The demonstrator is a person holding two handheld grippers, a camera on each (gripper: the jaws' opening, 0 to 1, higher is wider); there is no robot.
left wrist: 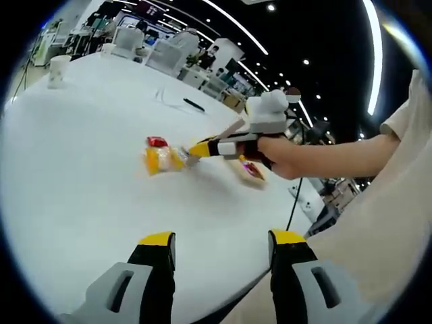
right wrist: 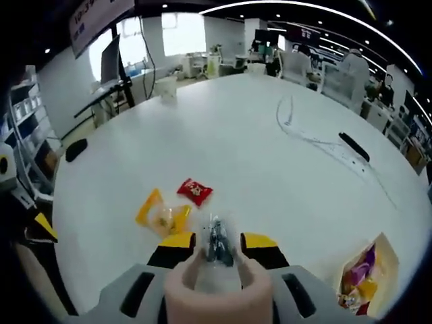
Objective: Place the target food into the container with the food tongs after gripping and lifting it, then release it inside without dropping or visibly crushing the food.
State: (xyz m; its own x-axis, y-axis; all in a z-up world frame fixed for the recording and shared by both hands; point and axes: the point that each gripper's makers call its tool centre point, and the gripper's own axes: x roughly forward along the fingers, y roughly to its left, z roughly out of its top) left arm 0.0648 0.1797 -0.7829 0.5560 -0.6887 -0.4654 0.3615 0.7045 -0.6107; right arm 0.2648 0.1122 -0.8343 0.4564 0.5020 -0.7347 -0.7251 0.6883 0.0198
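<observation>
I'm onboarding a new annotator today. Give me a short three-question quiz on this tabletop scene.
1. True or false: the left gripper is closed on a snack.
2. Which tool does the right gripper hold?
3. Multiple choice: the red snack packet lies A) inside the container B) on the white table beside the yellow snack packet C) between the left gripper's tips.

Key: 1 false, it is open and holds nothing. 2 food tongs. 3 B.
</observation>
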